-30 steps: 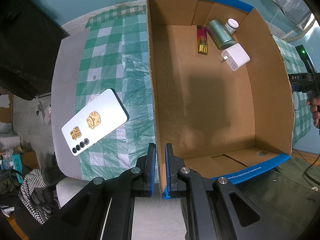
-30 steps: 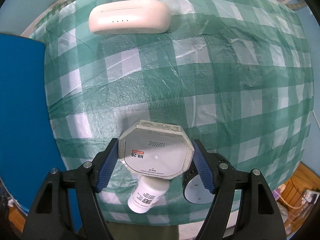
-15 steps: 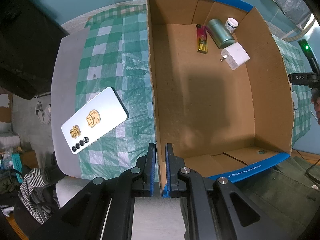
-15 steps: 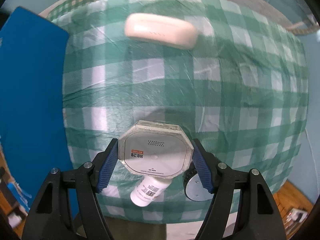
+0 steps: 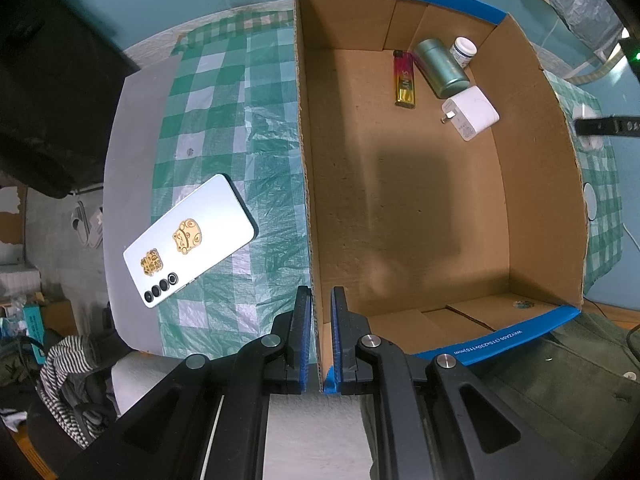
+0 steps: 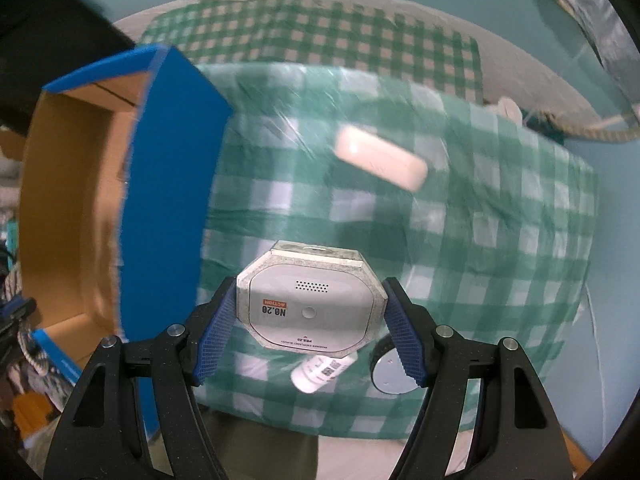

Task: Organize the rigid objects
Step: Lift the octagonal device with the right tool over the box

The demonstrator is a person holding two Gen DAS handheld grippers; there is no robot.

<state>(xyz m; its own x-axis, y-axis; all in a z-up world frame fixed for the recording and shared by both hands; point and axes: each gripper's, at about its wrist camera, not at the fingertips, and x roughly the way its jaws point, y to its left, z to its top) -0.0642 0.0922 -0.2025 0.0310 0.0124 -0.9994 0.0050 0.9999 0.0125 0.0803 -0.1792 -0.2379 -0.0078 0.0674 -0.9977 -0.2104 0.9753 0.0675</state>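
Cardboard box [image 5: 306,184] wall pinched between left fingers [image 5: 301,332].

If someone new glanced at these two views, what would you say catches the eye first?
Probably the open cardboard box with its blue rim, which the left gripper pinches by the near wall, with a lighter, a green can and a white charger in its far corner. Next, the grey octagonal device clamped in the right gripper above the green checked cloth.
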